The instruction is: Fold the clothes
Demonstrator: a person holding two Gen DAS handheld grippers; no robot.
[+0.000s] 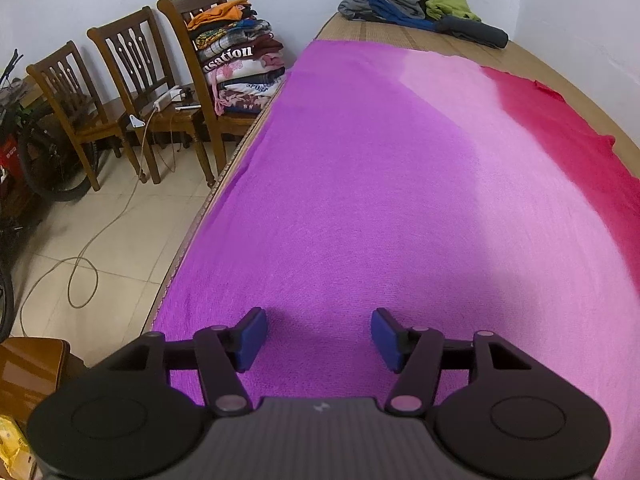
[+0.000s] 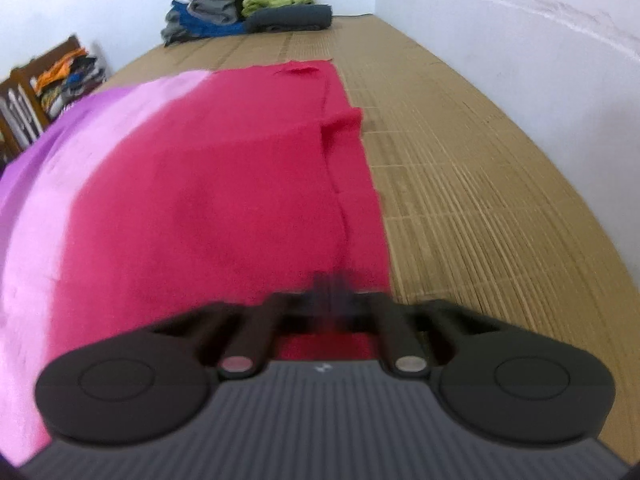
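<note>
Bamboo mat [image 2: 480,184]: bare strip right of cloth. One purple-pink-red garment [image 1: 360,184] flat, left edge at mat edge. 3 chairs [image 1: 132,80]. L gripper [image 1: 319,338] jaws apart, empty. R gripper [image 2: 332,300] blurred, pinching red edge.

Left gripper [image 1: 319,334]: black linkage arms, blue pads [image 1: 252,338], silvery pivot pins, two round black discs, ribbed grey body with a small white mark; right gripper [image 2: 332,290] looks alike, blurred

A home room: wooden chairs [image 1: 120,92] stacked with folded clothes [image 1: 240,60], tiled floor [image 1: 100,240], bamboo-matted bed [image 2: 460,184].
</note>
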